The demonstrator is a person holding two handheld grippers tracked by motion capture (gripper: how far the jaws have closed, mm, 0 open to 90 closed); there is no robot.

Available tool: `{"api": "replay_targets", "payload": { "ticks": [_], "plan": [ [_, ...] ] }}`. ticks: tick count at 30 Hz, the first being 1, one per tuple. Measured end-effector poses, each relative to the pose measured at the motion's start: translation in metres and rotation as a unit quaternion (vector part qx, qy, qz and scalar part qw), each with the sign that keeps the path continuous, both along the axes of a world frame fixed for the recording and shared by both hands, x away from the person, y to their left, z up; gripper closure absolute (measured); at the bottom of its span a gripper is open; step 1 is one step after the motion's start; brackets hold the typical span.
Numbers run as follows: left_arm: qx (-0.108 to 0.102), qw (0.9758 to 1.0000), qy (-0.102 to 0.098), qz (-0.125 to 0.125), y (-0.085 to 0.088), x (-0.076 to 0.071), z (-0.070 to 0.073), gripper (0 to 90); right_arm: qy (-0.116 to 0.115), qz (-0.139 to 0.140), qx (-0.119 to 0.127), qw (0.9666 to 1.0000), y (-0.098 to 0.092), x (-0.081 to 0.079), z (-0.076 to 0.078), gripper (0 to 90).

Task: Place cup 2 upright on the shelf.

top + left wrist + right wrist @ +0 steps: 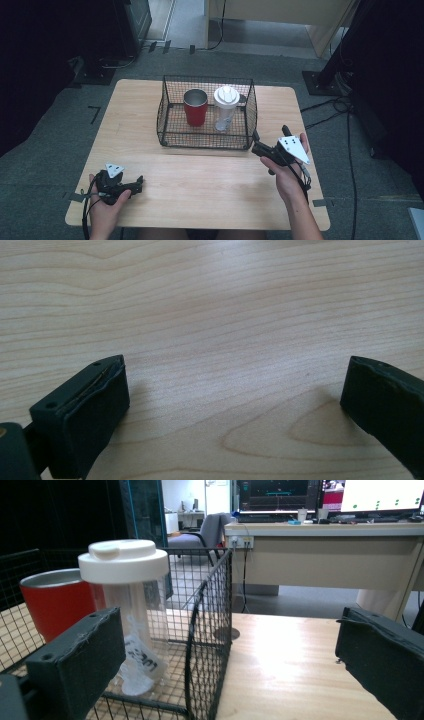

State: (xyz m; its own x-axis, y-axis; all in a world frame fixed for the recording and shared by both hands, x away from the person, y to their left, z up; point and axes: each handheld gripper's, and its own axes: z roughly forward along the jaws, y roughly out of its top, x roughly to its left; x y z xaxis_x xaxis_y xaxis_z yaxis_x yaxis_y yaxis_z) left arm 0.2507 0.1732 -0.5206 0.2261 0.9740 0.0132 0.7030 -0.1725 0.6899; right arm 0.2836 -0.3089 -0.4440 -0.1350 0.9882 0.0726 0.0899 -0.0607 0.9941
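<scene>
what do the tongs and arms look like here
Both tongs, left and right, are black, each topped by a grey three-cornered plate with dark dots. Their jaws are blocky black pads with small screw holes. A black cable trails from each. The forearms are bare, no sleeves.

Light wooden table (200, 185), grain plainly visible. Grey carpet (45, 165) all round, marked with a dark tape strip (94, 114) at left. Black cables (327, 105) trailing over the floor at right, close to a black stand base (320, 82). Farther back: beige desk (320, 555), lit monitors (277, 492) on top, grey chair (212, 530) to its left.
</scene>
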Motion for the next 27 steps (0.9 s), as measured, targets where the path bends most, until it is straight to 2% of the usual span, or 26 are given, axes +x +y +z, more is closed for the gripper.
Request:
{"api": "replay_targets", "payload": {
  "ticks": [27],
  "plan": [
    [0.0,1.0,0.0,0.0,0.0,0.0,0.0,0.0,0.044,-0.047,0.002,0.9979,-0.053,-0.038,-0.048,0.0]
  ]
}}
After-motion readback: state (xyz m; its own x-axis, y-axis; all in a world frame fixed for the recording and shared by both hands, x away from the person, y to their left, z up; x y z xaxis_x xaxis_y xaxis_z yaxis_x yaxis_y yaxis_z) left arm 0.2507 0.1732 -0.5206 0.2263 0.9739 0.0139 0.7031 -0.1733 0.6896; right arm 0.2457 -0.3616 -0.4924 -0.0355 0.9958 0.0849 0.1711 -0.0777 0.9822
